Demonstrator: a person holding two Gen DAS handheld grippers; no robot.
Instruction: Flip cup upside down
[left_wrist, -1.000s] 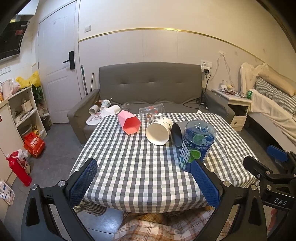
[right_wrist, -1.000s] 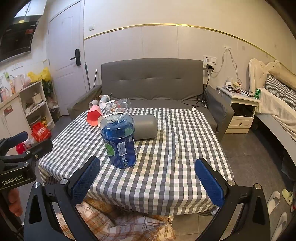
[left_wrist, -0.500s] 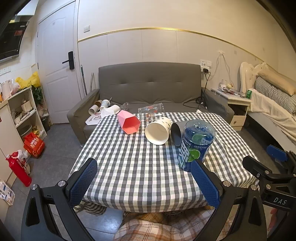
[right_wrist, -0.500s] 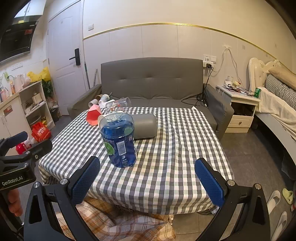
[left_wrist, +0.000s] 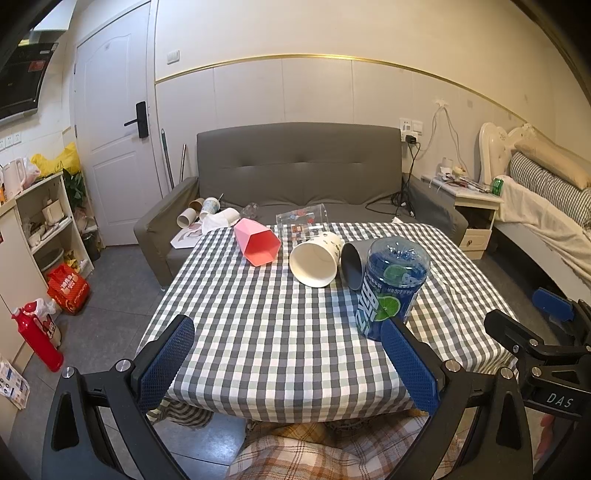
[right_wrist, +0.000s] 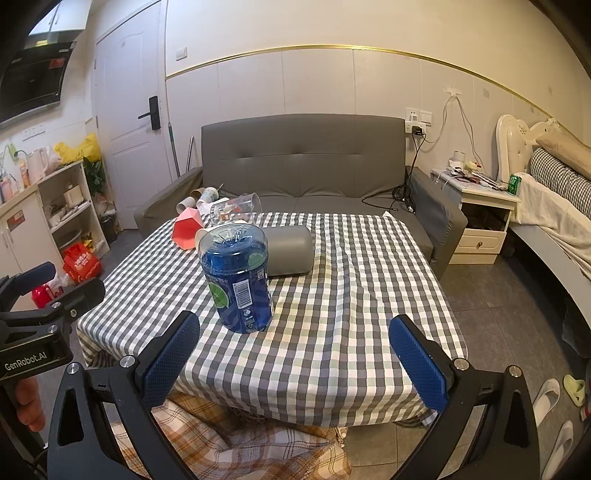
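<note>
Both the left gripper (left_wrist: 291, 360) and right gripper (right_wrist: 295, 356) hover with fingers spread, empty, near the blue cup (left_wrist: 391, 291) standing inverted on the table (left_wrist: 258, 332).

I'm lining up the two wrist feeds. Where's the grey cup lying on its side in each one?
Left wrist: grey cup right of centre, mouth toward camera, between the white cup and blue bottle.
Right wrist: grey cup centre-left, seen side-on, behind the bottle.
Shared landmark: the blue bottle.
</note>
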